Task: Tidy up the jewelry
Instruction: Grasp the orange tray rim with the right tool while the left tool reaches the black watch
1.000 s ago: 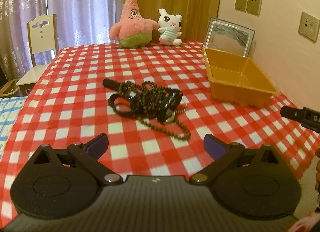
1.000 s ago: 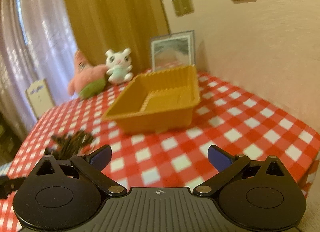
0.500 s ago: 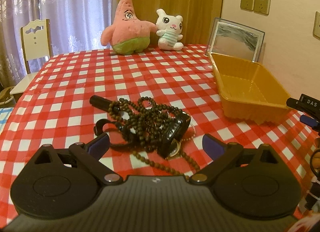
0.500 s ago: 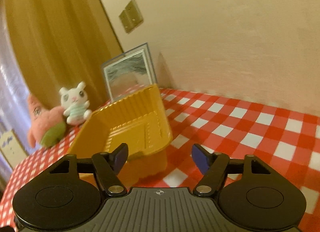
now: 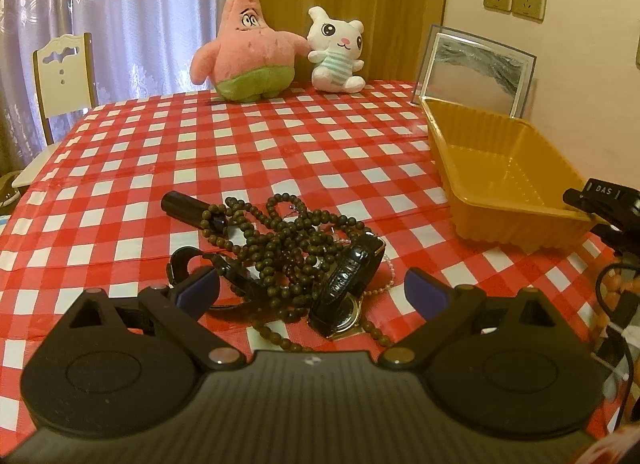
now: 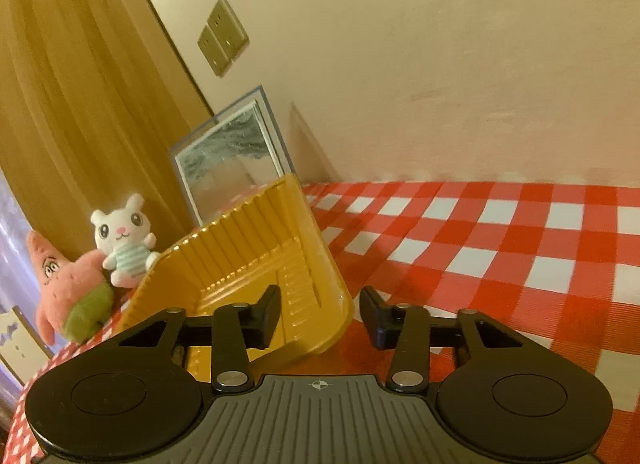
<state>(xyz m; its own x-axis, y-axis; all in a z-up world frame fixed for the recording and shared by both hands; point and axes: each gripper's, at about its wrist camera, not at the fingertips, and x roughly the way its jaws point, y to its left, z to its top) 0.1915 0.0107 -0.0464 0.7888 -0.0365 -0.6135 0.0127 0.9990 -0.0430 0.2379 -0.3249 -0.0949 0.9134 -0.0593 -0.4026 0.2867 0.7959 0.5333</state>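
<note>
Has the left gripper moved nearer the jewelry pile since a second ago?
Yes. The left gripper has advanced toward the bead pile: its open fingers now flank the pile, which earlier lay well ahead on the tablecloth.

Tablecloth (image 5: 280,136): glossy red-and-white checked sheet, smooth, with light creases. Tray (image 5: 504,176): amber plastic, semi-gloss, walls ribbed. Bead strand (image 5: 280,240): dark round beads, matt — apparently wood. Watch (image 5: 348,284): shiny black strap, metallic case. Starfish toy (image 5: 248,48) and rabbit toy (image 5: 338,52): soft plush cloth. Picture frame (image 5: 476,64): reflective glazed face. Left gripper (image 5: 312,292) body: matt black plastic — ribbed centre panel.
</note>
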